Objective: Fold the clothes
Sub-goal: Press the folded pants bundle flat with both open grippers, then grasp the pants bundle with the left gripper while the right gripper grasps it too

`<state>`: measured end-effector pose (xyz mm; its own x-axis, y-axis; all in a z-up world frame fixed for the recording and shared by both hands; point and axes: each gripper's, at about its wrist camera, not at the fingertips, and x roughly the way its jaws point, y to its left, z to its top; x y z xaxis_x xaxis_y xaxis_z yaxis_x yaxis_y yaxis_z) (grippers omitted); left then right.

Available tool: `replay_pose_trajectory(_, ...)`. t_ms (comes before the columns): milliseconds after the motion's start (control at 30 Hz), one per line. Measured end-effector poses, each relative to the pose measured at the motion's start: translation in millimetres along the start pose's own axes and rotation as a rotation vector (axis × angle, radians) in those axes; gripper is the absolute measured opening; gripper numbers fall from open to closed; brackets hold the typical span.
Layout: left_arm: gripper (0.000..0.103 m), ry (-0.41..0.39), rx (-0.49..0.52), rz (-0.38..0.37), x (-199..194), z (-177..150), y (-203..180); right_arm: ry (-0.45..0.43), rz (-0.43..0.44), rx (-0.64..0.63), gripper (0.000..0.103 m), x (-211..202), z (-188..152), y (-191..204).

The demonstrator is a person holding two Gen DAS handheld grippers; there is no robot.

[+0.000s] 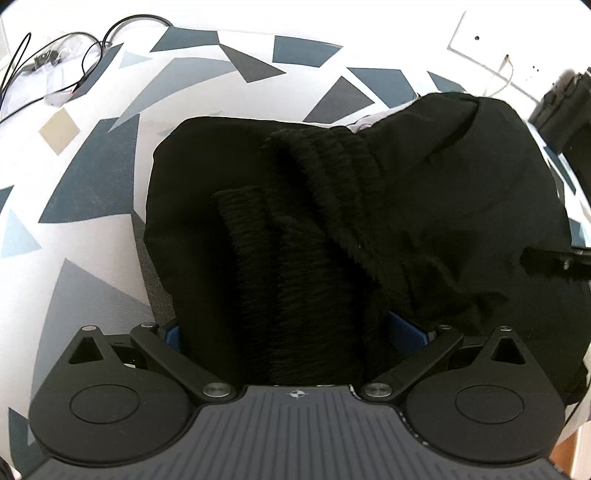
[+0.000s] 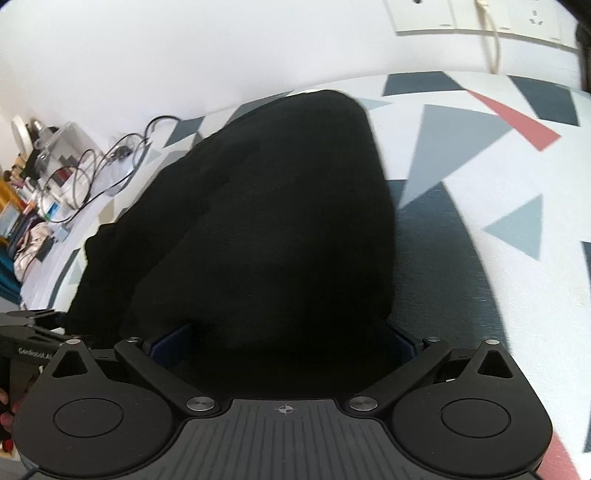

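A black garment (image 1: 332, 206) with ribbed knit parts lies bunched on the patterned cloth surface (image 1: 92, 184). My left gripper (image 1: 295, 332) has the garment's ribbed fabric filling the gap between its blue fingers (image 1: 404, 326); the fingertips are hidden under the cloth. In the right wrist view the same black garment (image 2: 266, 221) covers the middle, and my right gripper (image 2: 288, 339) has fabric between its blue fingers (image 2: 173, 338), tips hidden. The other gripper shows at the right edge of the left wrist view (image 1: 557, 264).
Black cables (image 1: 74, 48) and small items lie at the far left of the surface. Wall sockets (image 2: 480, 14) and a cord are on the white wall behind. A cluttered shelf (image 2: 33, 177) stands at the left in the right wrist view.
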<state>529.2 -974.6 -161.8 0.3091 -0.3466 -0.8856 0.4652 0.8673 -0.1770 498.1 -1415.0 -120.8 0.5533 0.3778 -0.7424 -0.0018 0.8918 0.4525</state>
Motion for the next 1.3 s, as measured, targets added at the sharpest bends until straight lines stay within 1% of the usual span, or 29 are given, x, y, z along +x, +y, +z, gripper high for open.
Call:
replay_pose_trajectory(33,0.102,0.001,-0.005,-0.019,-0.7,0.3,1.4,0.003,0.012,-0.003,0.100,1.3,-0.2,2.2)
replay_pose_trajectory(100,0.097,0.002,-0.021,-0.049,-3.7,0.3,4.1,0.004,0.027,-0.005,0.095,3.6,-0.9,6.8)
replay_pose_trajectory(133,0.093,0.003,-0.031,-0.064,-5.4,0.3,5.4,0.003,0.032,0.000,0.094,3.7,-1.3,7.7)
replay_pose_trajectory(267,0.093,-0.004,-0.064,-0.092,-7.1,-1.0,11.3,0.005,0.041,0.017,0.094,7.7,2.4,10.7)
replay_pose_trajectory(333,0.094,-0.004,-0.054,-0.088,-6.4,-1.2,10.1,0.009,0.036,0.019,0.102,7.9,4.1,9.1)
replay_pose_trajectory(367,0.096,-0.003,-0.047,-0.085,-6.0,-1.3,9.0,0.011,0.030,0.017,0.102,9.1,5.2,8.2)
replay_pose_trajectory(500,0.097,-0.001,-0.038,-0.044,-4.3,0.2,1.0,0.032,-0.024,-0.019,0.102,15.5,8.6,15.8)
replay_pose_trajectory(567,0.091,0.000,-0.042,-0.023,-6.9,-1.1,-3.3,0.037,-0.056,-0.036,0.102,19.9,7.9,23.7)
replay_pose_trajectory(600,0.089,0.001,-0.045,-0.013,-8.6,-2.0,-5.5,0.036,-0.069,-0.047,0.096,20.9,6.9,28.2)
replay_pose_trajectory(633,0.080,-0.002,-0.046,-0.006,-11.2,-2.7,-6.5,0.033,-0.084,-0.056,0.090,21.4,6.2,32.3)
replay_pose_trajectory(667,0.073,-0.006,-0.045,-0.001,-14.4,-3.3,-6.8,0.029,-0.097,-0.057,0.078,21.1,6.2,34.9)
replay_pose_trajectory(700,0.070,-0.010,-0.044,0.005,-17.6,-3.9,-7.1,0.025,-0.104,-0.053,0.069,20.4,6.5,36.4)
replay_pose_trajectory(733,0.062,-0.014,-0.043,0.010,-20.8,-4.6,-7.3,0.017,-0.107,-0.048,0.060,18.5,6.2,38.0)
replay_pose_trajectory(767,0.054,-0.028,-0.038,0.007,-26.3,-5.6,-8.0,0.004,-0.105,-0.040,0.054,15.5,5.5,39.8)
replay_pose_trajectory(800,0.050,-0.049,-0.031,-0.003,-33.1,-7.0,-8.8,-0.009,-0.104,-0.032,0.044,12.5,4.9,41.5)
replay_pose_trajectory(833,0.043,-0.069,-0.024,-0.012,-39.9,-8.3,-9.6,-0.022,-0.102,-0.024,0.038,9.5,4.2,43.3)
replay_pose_trajectory(867,0.037,-0.090,-0.017,-0.021,-46.8,-9.6,-10.4,-0.041,-0.101,-0.022,0.036,5.0,3.4,47.4)
replay_pose_trajectory(967,0.031,-0.152,0.004,-0.048,-67.3,-13.6,-12.9,-0.110,-0.100,-0.033,0.031,-12.0,0.4,65.2)
replay_pose_trajectory(1100,0.031,-0.210,-0.023,-0.078,-90.3,-20.3,0.9,-0.206,-0.107,-0.081,0.030,-35.5,-3.0,96.2)
replay_pose_trajectory(1233,0.031,-0.288,0.038,-0.047,-119.0,-29.4,3.6,-0.278,-0.111,-0.126,0.030,-55.0,-7.6,126.4)
replay_pose_trajectory(1300,0.031,-0.319,0.049,-0.030,-133.7,-34.5,7.7,-0.301,-0.105,-0.146,0.030,-60.7,-7.7,140.2)
